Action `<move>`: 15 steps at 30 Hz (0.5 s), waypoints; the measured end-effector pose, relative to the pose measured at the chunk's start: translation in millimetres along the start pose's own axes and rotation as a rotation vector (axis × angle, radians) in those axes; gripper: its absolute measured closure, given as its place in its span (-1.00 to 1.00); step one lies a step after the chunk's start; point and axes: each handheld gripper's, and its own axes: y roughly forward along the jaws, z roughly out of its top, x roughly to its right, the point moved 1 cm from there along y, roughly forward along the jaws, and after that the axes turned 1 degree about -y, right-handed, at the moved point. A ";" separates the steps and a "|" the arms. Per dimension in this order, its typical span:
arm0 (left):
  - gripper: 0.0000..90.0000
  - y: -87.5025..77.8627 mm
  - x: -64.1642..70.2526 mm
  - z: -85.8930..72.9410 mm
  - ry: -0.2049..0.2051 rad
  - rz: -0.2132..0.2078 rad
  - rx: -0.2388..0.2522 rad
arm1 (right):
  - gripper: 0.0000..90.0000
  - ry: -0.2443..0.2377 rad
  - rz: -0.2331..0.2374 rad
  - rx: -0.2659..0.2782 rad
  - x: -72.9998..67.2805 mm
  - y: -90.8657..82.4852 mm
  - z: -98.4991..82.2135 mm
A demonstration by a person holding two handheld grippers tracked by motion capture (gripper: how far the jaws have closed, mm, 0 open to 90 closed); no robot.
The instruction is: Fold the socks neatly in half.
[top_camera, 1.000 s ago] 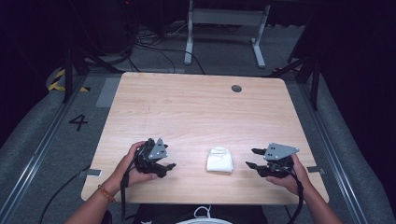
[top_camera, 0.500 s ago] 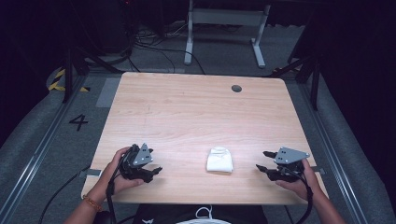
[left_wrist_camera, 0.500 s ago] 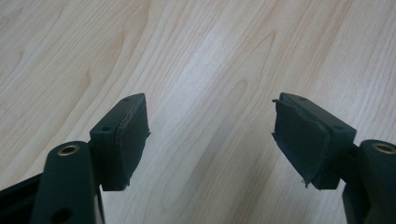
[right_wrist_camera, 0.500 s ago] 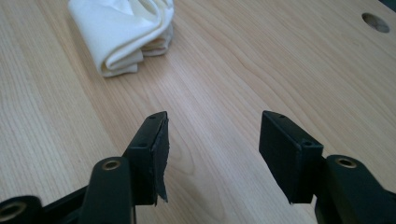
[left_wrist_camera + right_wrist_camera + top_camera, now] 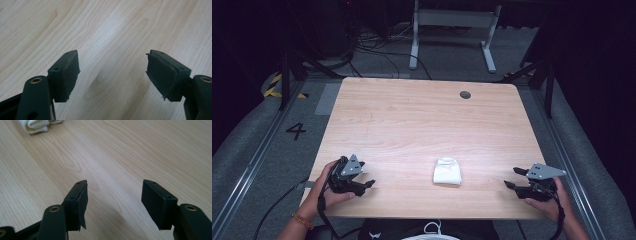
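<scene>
Folded white cloth (image 5: 447, 171) lay on the wooden table (image 5: 422, 120), near its front edge and slightly right of centre, between the two grippers and well apart from each. Left gripper (image 5: 366, 185), held in the person's left hand (image 5: 324, 192) at the front left corner, had its jaws spread wide over bare wood, nothing between them. Right gripper (image 5: 511, 178), held at the front right corner, pointed toward the cloth; its jaws had just been opening and stood apart, empty.
</scene>
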 end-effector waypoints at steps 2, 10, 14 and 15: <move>-0.44 -0.2 -3.2 -4.1 -0.020 -0.008 0.003 | -0.18 0.041 0.004 0.004 3.9 -1.7 -9.2; -0.45 -7.8 -10.1 -15.8 -0.082 -0.010 0.027 | -0.26 0.159 -0.009 0.014 16.0 -4.6 -36.4; -0.46 -9.2 -13.0 -22.5 -0.106 -0.015 0.020 | -0.27 0.182 -0.007 0.008 19.1 -2.9 -40.9; -0.46 -9.7 -13.7 -24.1 -0.108 -0.019 0.020 | -0.28 0.182 -0.011 0.011 19.5 -2.9 -40.9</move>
